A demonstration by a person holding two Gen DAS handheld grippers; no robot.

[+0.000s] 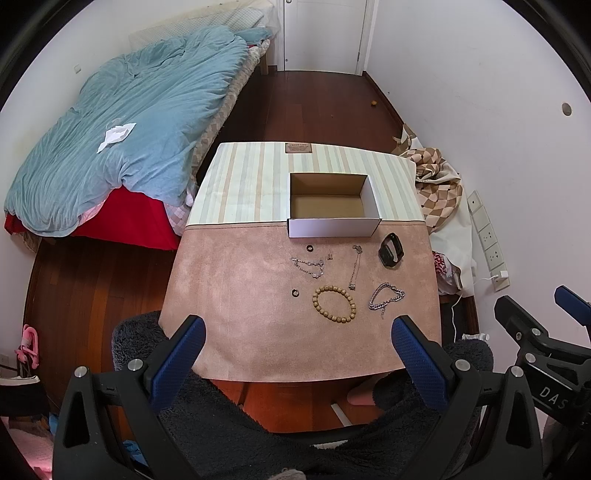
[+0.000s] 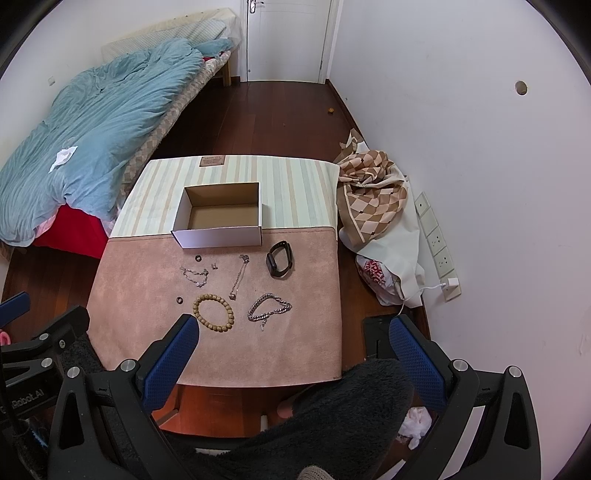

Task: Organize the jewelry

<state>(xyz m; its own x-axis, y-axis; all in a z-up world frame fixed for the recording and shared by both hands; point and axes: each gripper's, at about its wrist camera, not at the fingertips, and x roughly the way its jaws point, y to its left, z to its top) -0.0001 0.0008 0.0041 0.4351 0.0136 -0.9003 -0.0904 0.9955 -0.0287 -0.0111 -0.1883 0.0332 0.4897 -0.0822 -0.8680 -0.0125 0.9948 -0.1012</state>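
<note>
Bed (image 1: 122,147) far ahead-left of both jaws; door (image 1: 325,33) straight ahead, far. Table (image 2: 221,350) under and ahead of jaws, pink mat near, striped cloth beyond. Box (image 1: 332,227) open-topped, nothing visible inside, ahead on the mat/cloth seam. Between box and jaws, apart from each other: watch (image 1: 390,251), chain (image 1: 386,295), beads (image 1: 334,304), necklace (image 1: 355,267), bracelet (image 1: 308,265), earrings (image 1: 328,256), two rings (image 1: 309,248) (image 1: 294,292). Left gripper (image 1: 295,350) wide open, holding nothing; beads just ahead. Right gripper (image 2: 291,347) wide open, holding nothing; left finger beside beads. Bare mat between jaws and table's near edge.
</note>
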